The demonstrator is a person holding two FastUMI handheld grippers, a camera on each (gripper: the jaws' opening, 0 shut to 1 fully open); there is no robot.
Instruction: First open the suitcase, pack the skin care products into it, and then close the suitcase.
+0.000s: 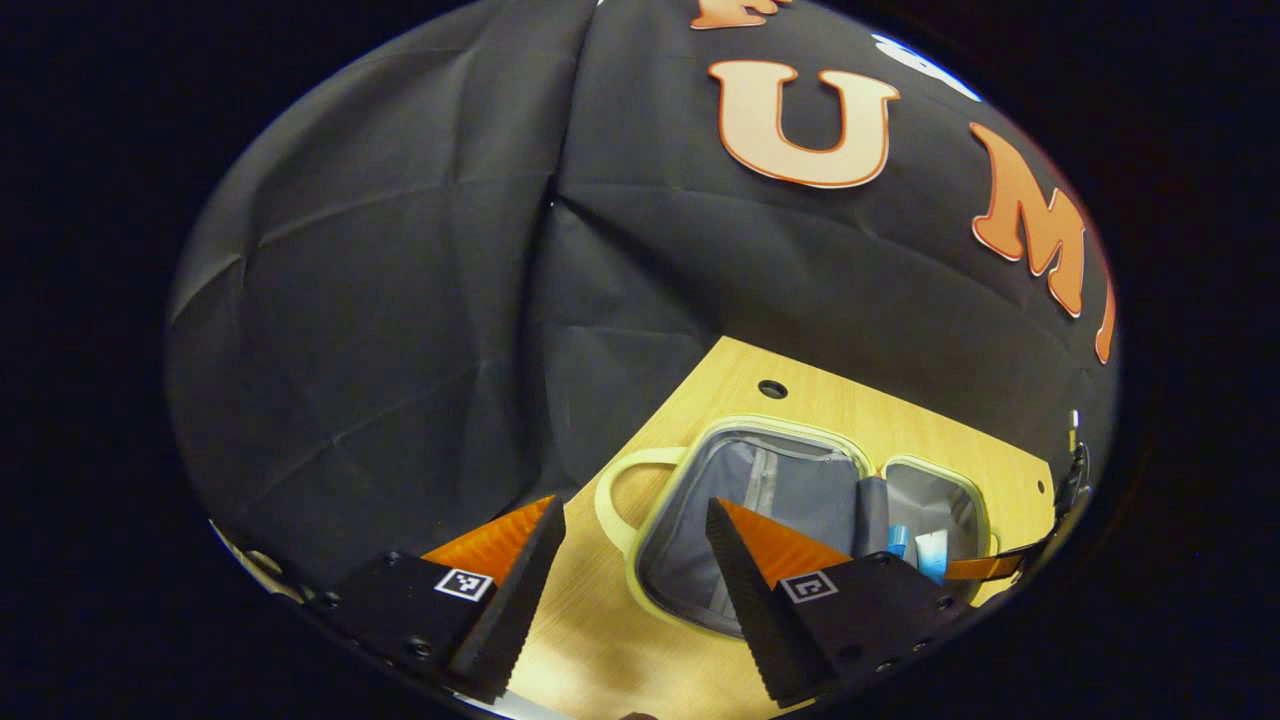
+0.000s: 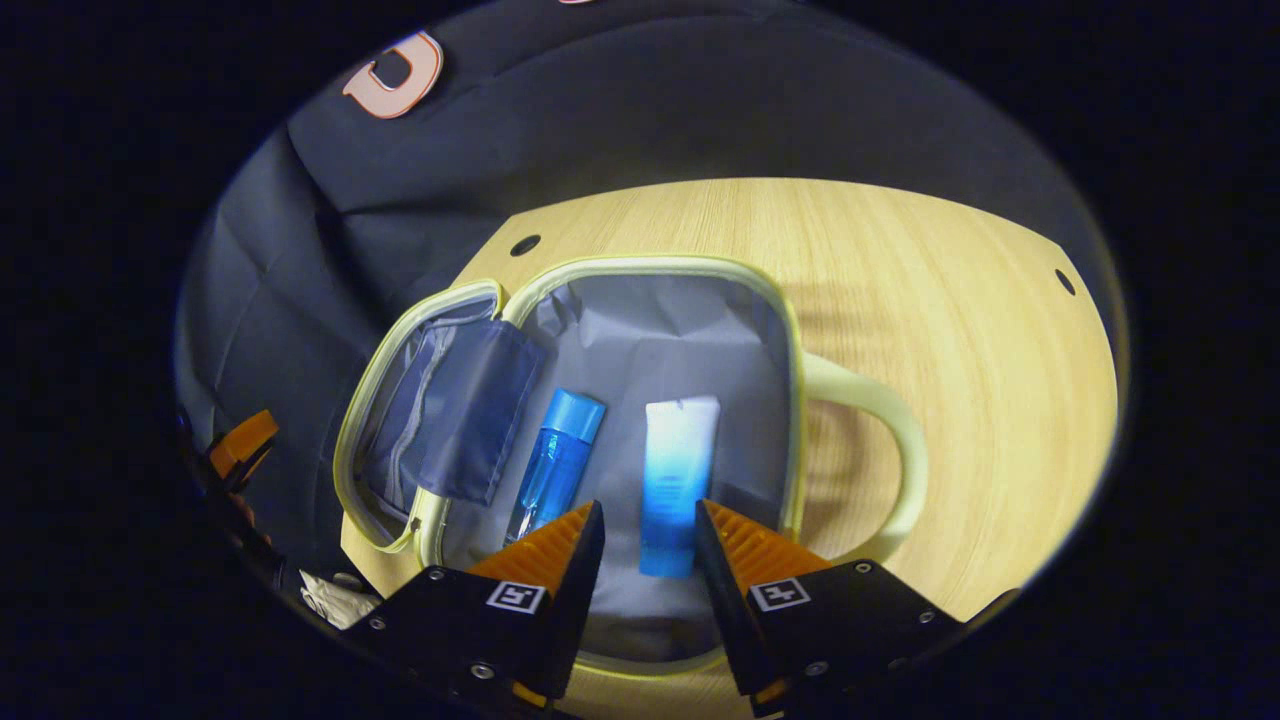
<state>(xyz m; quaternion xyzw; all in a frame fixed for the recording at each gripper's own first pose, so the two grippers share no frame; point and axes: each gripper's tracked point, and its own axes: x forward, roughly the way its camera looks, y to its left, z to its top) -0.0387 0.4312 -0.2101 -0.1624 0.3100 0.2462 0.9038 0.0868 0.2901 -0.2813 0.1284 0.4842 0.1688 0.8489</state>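
Left gripper (image 1: 630, 545): two wedge-shaped fingers with serrated inner faces, each on a black block. Each block carries a small square black-and-white marker and dark screws along its edge. Right gripper (image 2: 648, 548): same build, ribbed wedge fingers, black blocks, one square marker per block, screws near the lower corners.

The suitcase (image 2: 650, 320) lies open flat on the desk (image 2: 950, 300), both halves facing up with nothing over them. In the right gripper view, a blue bottle (image 2: 556, 462) and a white-and-blue tube (image 2: 675, 480) lie side by side in the bigger half, a strip of bare lining between them. A fabric flap (image 2: 470, 410) partly covers the left half. The desk right of the handle (image 2: 880, 440) is free.
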